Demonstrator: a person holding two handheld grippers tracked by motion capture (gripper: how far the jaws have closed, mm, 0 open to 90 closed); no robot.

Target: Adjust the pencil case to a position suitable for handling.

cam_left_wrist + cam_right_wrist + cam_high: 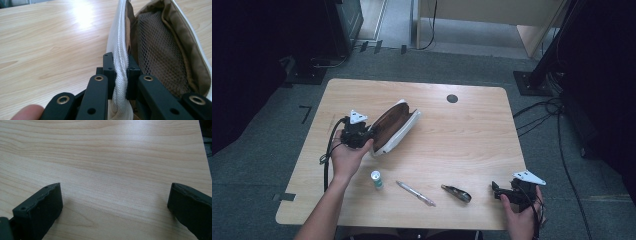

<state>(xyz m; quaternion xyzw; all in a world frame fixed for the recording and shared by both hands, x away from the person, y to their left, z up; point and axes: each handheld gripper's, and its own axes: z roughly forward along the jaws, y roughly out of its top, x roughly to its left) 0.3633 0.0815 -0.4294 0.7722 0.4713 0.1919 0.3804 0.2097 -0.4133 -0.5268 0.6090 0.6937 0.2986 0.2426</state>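
Left hand-held gripper [119,75] pinches pouch [394,126] rim near surface's [472,135] left edge; thin fabric may slip free. Right hand-held gripper [115,202] spread, idle.

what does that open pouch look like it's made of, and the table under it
The pouch: its white rim shows a fine woven texture, so fabric, likely synthetic; inside, tan cloth lining and a brown mesh pocket with open netting. The left gripper is shut on the rim. The table: pale wood grain with a smooth sheen, possibly laminate rather than solid wood.
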